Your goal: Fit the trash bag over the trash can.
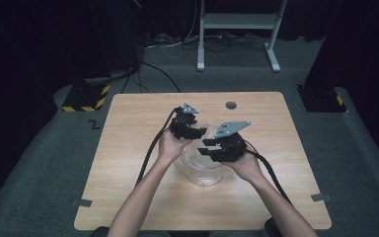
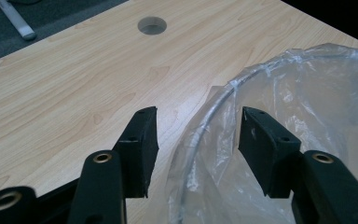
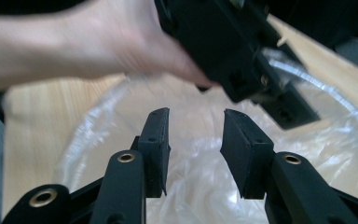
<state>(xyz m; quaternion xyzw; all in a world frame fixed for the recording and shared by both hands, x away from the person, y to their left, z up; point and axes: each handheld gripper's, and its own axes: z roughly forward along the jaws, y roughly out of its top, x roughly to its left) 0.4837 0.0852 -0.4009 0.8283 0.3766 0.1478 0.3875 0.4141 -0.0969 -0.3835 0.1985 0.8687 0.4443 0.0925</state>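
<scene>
Left tool [image 2: 198,128] straddles the bag-lined bowl [image 2: 307,93] rim, jaws apart.

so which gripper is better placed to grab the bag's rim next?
Left, likely: the left gripper is open astride the rim of the plastic bag. The right gripper is open over the bag's middle.

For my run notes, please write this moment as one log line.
left hand-held gripper: open, astride bin rim | right hand-held gripper: open over bag | bag: lining bin | table: wood
</scene>
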